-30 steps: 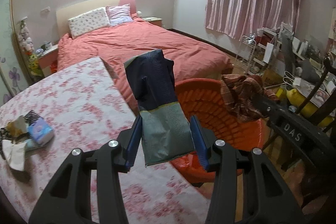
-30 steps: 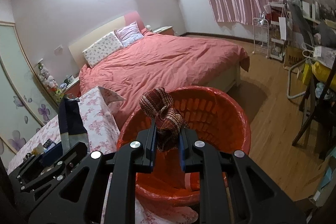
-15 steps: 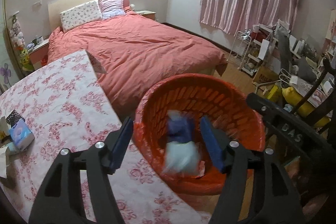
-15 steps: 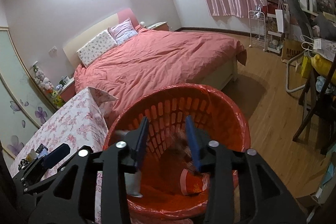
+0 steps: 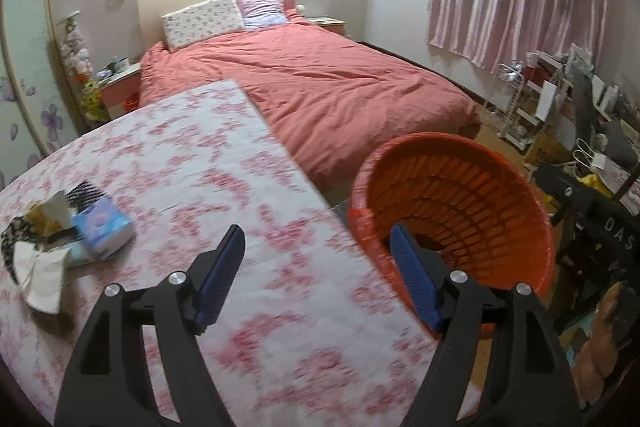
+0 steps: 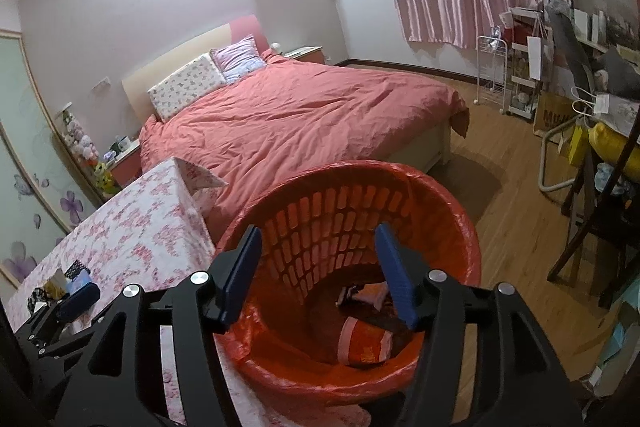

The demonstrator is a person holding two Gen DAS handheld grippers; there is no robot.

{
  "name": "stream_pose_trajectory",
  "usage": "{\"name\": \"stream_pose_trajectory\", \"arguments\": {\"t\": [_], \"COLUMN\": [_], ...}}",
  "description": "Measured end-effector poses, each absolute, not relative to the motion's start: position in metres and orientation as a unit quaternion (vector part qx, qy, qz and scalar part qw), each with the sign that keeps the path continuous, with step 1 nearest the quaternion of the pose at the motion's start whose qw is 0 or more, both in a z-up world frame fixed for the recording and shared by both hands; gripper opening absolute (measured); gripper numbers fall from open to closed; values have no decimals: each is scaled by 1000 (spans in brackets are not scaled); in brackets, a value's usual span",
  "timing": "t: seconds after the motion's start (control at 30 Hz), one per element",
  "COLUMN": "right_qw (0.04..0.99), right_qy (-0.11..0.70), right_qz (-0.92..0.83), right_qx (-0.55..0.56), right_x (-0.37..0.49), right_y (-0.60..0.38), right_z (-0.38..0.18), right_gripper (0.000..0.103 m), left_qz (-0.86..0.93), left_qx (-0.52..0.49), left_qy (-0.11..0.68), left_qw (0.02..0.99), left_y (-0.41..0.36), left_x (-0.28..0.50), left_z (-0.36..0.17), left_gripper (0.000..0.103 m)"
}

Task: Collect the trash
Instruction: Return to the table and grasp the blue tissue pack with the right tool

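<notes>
An orange basket lined with an orange bag (image 6: 452, 215) stands on the floor beside the table; it also shows in the left wrist view (image 5: 532, 203). Trash lies in its bottom, including an orange-and-white wrapper (image 6: 362, 341). My right gripper (image 6: 318, 269) is open and empty above the basket. My left gripper (image 5: 316, 267) is open and empty over the table's right edge. A pile of trash (image 5: 68, 227) lies at the table's left: a blue packet, white tissue and dark wrappers.
The table has a pink floral cloth (image 5: 192, 155). A bed with a red cover (image 5: 328, 79) stands behind it. Cluttered shelves and a chair (image 6: 584, 131) fill the right side. Wooden floor (image 6: 516, 211) lies between bed and clutter.
Both grippers opened: the dark bag fell from the left one and the plaid cloth from the right one into the basket. The left gripper then swung left over the table.
</notes>
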State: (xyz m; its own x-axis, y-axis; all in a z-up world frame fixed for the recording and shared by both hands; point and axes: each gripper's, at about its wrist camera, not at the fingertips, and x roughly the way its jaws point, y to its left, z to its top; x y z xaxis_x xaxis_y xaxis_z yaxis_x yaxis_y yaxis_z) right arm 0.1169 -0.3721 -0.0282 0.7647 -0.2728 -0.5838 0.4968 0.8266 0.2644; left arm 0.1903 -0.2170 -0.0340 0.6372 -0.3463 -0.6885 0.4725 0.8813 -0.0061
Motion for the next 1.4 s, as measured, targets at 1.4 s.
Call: {"name": "stream_pose_trajectory", "arguments": {"t": [1.4], "right_qw": [925], "right_qy": [371], "right_qz": [54], "right_qx": [67], "right_x": [249], "right_y": [-131], "right_z": [-47], "right_gripper": [66], "left_qz": [24], "left_qx": [-53], "left_qy": [365], "left_qw": [929], "left_y": [137], "left_x": [253], "left_z": [-38], "left_gripper": [74]}}
